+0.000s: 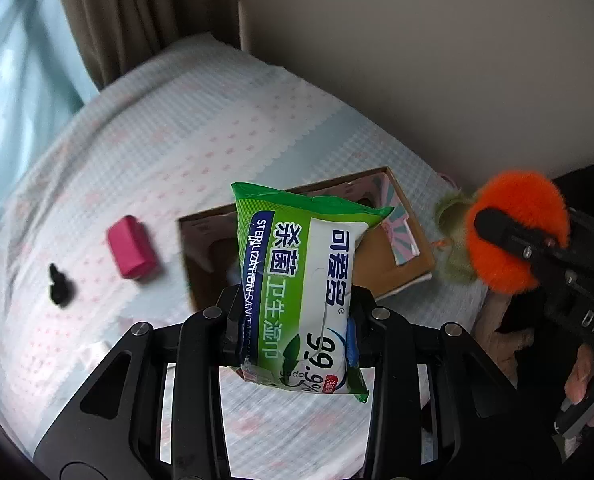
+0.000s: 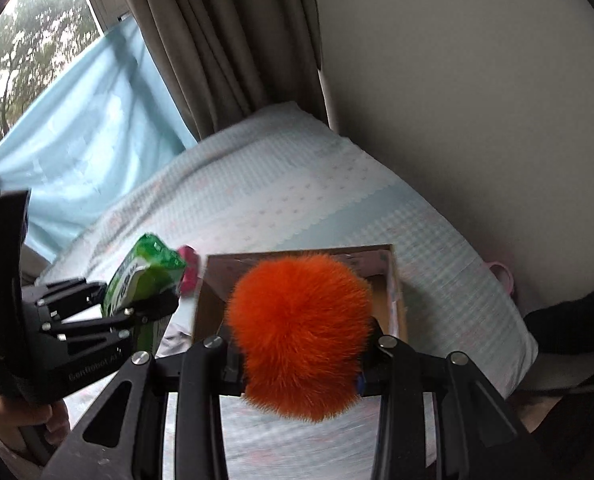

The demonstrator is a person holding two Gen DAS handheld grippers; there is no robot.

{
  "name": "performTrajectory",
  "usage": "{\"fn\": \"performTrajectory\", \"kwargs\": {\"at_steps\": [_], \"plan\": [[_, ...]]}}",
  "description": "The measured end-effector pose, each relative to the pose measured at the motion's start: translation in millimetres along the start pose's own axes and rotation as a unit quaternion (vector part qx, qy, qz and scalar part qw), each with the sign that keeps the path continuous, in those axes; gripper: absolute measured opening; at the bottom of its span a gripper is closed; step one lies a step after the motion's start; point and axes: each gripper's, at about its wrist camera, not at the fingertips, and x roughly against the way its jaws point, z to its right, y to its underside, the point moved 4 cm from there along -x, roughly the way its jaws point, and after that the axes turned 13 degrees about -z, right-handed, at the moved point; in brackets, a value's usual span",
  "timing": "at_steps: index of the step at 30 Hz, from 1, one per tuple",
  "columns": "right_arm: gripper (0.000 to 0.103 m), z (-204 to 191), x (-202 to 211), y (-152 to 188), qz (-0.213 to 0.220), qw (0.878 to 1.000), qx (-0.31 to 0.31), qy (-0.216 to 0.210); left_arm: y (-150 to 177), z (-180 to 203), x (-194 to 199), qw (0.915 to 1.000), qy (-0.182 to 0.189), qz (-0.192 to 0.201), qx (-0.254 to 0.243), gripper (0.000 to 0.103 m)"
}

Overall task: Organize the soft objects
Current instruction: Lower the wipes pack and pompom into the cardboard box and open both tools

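Note:
My left gripper (image 1: 295, 320) is shut on a green and white pack of wet wipes (image 1: 301, 276) and holds it upright above the bed, in front of an open cardboard box (image 1: 401, 256). My right gripper (image 2: 301, 360) is shut on a fluffy orange plush toy (image 2: 301, 332) with a green tuft (image 1: 453, 232), held just before the box (image 2: 393, 308). The right gripper with the toy (image 1: 517, 232) shows at the right in the left wrist view; the left gripper with the wipes (image 2: 141, 284) shows at the left in the right wrist view.
A pink block (image 1: 131, 252) and a small black object (image 1: 59, 284) lie on the bedsheet (image 1: 177, 140) left of the box. A brown curtain (image 2: 217, 40) and a pale wall (image 2: 457, 100) stand behind the bed. A light blue cloth (image 2: 89, 140) hangs at the left.

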Motion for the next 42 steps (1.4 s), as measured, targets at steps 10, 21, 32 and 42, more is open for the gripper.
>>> {"fn": "performTrajectory", "kwargs": {"at_steps": [10, 21, 32, 42], "plan": [[0.034, 46, -73, -16, -0.061, 0.997, 0.044, -0.002, -47, 9, -87, 0.9973, -0.003, -0.069, 0.025, 0.031], [0.034, 50, -155, 0, -0.122, 0.99, 0.067, -0.019, -59, 1, -172, 0.9882, -0.012, -0.15, 0.028, 0.031], [0.078, 51, -186, 3, -0.132, 0.986, 0.102, -0.02, -71, -7, -177, 0.9901, -0.033, -0.135, -0.021, 0.103], [0.102, 45, -169, 7, -0.098, 0.989, 0.104, -0.033, -61, -11, -156, 0.9911, -0.037, -0.127, -0.019, 0.103]]}}
